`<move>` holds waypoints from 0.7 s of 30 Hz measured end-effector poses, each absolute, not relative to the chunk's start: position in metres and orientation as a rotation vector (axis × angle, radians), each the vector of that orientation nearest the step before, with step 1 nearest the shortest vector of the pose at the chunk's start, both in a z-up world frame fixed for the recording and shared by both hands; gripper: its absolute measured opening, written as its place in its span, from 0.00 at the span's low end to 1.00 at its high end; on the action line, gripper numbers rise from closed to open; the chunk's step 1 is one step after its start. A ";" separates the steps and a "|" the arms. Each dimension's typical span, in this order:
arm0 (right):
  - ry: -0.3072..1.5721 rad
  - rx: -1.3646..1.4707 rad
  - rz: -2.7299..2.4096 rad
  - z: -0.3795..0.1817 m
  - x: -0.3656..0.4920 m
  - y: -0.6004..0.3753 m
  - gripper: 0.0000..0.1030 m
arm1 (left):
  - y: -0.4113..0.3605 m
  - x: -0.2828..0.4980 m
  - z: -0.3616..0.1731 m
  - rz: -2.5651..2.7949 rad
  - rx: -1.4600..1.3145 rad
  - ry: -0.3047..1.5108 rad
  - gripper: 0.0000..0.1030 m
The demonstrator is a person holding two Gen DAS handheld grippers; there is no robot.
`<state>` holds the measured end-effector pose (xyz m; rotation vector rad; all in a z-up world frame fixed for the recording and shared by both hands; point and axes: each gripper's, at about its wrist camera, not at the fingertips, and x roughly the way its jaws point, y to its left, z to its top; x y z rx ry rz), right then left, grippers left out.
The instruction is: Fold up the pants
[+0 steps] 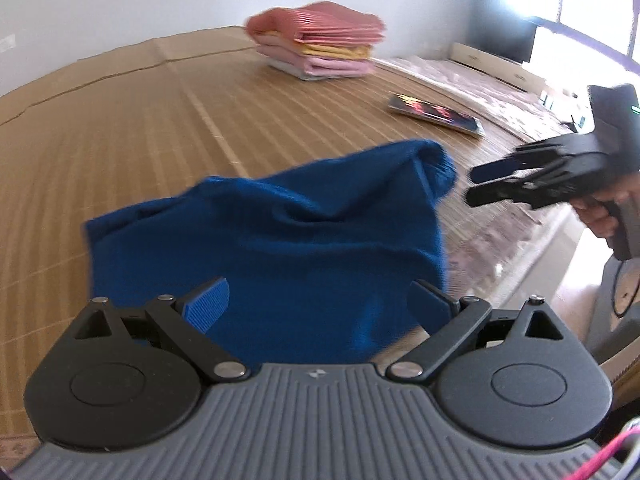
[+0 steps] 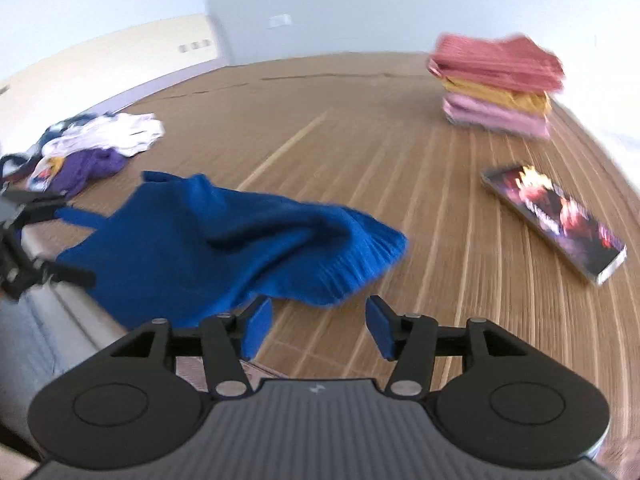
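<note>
The blue pants [image 1: 272, 236] were found lying in a loose, rumpled heap on the bamboo mat [image 1: 140, 140] near the edge of the bed, with one ribbed end bunched up toward the right claw [image 2: 320, 326]. The left claw [image 1: 320, 304] was held spread wide over the near part of the cloth, nothing being gripped between its blue pads [image 1: 208, 304]; the right claw was likewise parted and empty, poised just beside the bunched end and apart from it. From this it was judged that the folding had barely been begun: the garment had been neither flattened nor squared. The next move was judged to call for two ends or corners to be pinched, one by each claw, and for the cloth to be drawn out flat on the mat before any fold could be laid. Farther back on the mat a neat stack of folded clothes [image 1: 320, 44] in red, yellow and pink was seen, and near it a flat printed box [image 2: 556, 220]. A heap of unfolded laundry [image 2: 88, 148] in white and purple was seen well apart on the left. Pale walls were noted behind, and a bright window [image 1: 592, 12] at the right.
</note>
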<state>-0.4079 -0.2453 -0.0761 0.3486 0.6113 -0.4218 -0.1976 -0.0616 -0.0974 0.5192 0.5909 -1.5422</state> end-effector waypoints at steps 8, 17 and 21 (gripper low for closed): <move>0.497 0.415 -0.406 -0.087 -0.394 -0.255 0.31 | -0.063 -0.211 -0.105 -1.532 0.551 0.583 0.95; 0.443 0.362 -0.247 -0.068 -0.338 -0.243 0.31 | -0.048 -0.193 -0.092 -1.500 0.462 0.606 0.95; 0.491 0.336 -0.188 -0.080 -0.304 -0.235 0.32 | -0.039 -0.188 -0.088 -1.485 0.450 0.606 0.95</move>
